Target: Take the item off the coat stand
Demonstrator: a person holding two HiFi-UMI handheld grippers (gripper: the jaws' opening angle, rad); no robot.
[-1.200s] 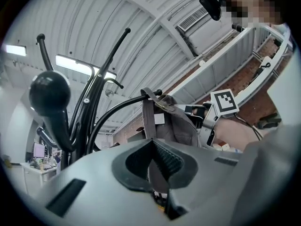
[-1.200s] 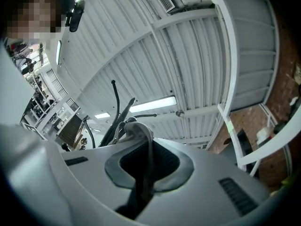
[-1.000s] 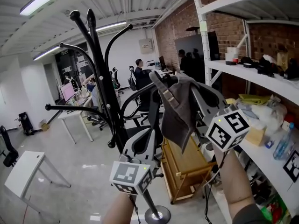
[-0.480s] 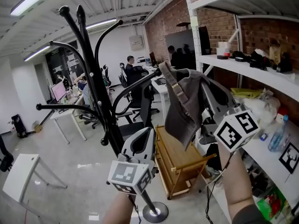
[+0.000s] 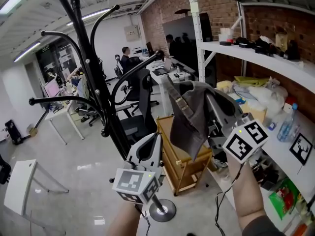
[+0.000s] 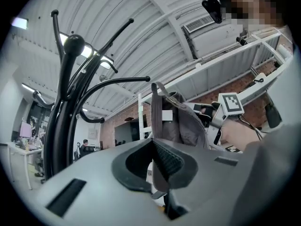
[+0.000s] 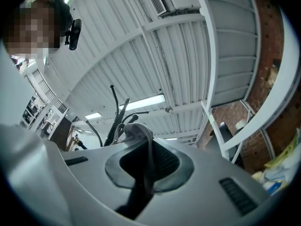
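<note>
Cap (image 5: 189, 122) hangs clear of the stand (image 5: 101, 102), pinched in the closed right claw (image 7: 147, 149). Left claw (image 6: 153, 149) is closed and empty. Removal appears complete; at most, set-down remains.

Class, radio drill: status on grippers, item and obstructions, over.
Right gripper shut on cap. Left gripper shut, empty. Cap off stand. Hook near, not touching.

Bright ceiling striplight (image 7: 141, 102), fisheye-warped edges
</note>
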